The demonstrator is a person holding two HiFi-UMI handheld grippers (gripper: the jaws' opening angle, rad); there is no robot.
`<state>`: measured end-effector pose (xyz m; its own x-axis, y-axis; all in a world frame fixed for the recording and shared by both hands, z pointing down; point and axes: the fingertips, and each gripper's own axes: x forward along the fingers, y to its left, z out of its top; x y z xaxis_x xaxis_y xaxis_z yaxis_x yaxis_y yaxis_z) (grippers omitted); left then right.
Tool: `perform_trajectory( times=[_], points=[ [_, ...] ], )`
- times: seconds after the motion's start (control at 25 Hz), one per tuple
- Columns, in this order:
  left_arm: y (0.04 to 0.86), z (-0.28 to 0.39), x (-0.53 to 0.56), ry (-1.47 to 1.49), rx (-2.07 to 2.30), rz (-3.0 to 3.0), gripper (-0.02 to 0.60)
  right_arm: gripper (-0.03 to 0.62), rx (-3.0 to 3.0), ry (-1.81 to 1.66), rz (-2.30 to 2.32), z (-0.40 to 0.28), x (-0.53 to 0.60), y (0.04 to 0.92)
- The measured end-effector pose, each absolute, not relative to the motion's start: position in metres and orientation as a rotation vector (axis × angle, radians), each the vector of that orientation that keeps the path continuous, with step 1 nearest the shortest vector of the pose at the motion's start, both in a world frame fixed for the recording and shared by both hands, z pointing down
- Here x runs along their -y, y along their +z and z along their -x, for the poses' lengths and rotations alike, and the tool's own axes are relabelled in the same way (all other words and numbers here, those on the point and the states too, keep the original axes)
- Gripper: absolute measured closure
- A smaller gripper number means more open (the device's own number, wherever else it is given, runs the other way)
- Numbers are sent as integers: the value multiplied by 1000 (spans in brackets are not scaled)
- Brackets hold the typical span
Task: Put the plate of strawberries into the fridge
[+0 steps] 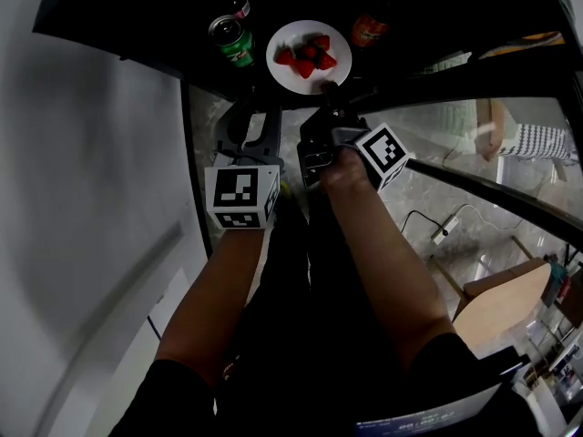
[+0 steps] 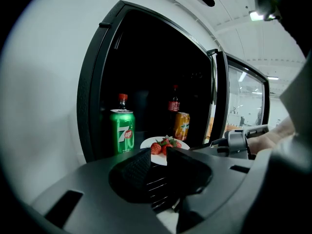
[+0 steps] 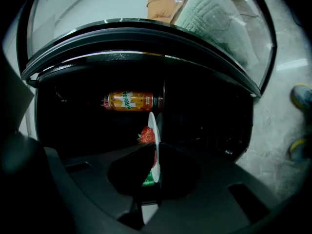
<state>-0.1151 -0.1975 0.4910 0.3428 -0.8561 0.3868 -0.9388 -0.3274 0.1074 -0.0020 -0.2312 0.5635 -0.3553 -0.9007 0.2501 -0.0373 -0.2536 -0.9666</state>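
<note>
The white plate [image 1: 293, 69] with several red strawberries [image 1: 308, 55] rests on a dark shelf inside the open fridge [image 1: 118, 25]. My right gripper [image 1: 326, 93] is shut on the plate's near rim. In the right gripper view the plate [image 3: 152, 126] stands edge-on between the jaws of that gripper [image 3: 155, 153], with a strawberry [image 3: 146, 134] to its left. My left gripper [image 1: 256, 118] hangs just outside the fridge, left of the plate and apart from it. It is open and holds nothing. In its own view the left gripper [image 2: 158, 156] points at the plate [image 2: 149, 144].
A green can [image 1: 233, 40] stands left of the plate and an orange can [image 1: 369, 30] right of it, with dark bottles [image 2: 174, 103] behind. The glass fridge door [image 2: 242, 106] stands open at the right. A white fridge wall [image 1: 82, 180] runs along the left. A cable [image 1: 441, 234] lies on the marble floor.
</note>
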Motion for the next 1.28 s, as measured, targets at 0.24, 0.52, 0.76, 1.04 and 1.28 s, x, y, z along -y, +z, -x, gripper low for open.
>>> perform_trajectory(
  times=[0.24, 0.52, 0.76, 1.04, 1.28],
  points=[
    [497, 118, 195, 372, 1603, -2287, 481, 579, -1381, -1670, 1198, 6, 232, 563],
    [500, 120, 191, 373, 1603, -2281, 482, 577, -1418, -1663, 1186, 10, 240, 565],
    [505, 123, 190, 378, 1603, -2271, 482, 551, -1413, -1645, 1187, 8, 235, 569],
    [509, 122, 192, 383, 1600, -2277, 481, 508, -1572, -1605, 1181, 14, 223, 563],
    [510, 121, 196, 384, 1603, -2289, 480, 510, -1992, -1411, 1368, 13, 214, 547]
  ],
)
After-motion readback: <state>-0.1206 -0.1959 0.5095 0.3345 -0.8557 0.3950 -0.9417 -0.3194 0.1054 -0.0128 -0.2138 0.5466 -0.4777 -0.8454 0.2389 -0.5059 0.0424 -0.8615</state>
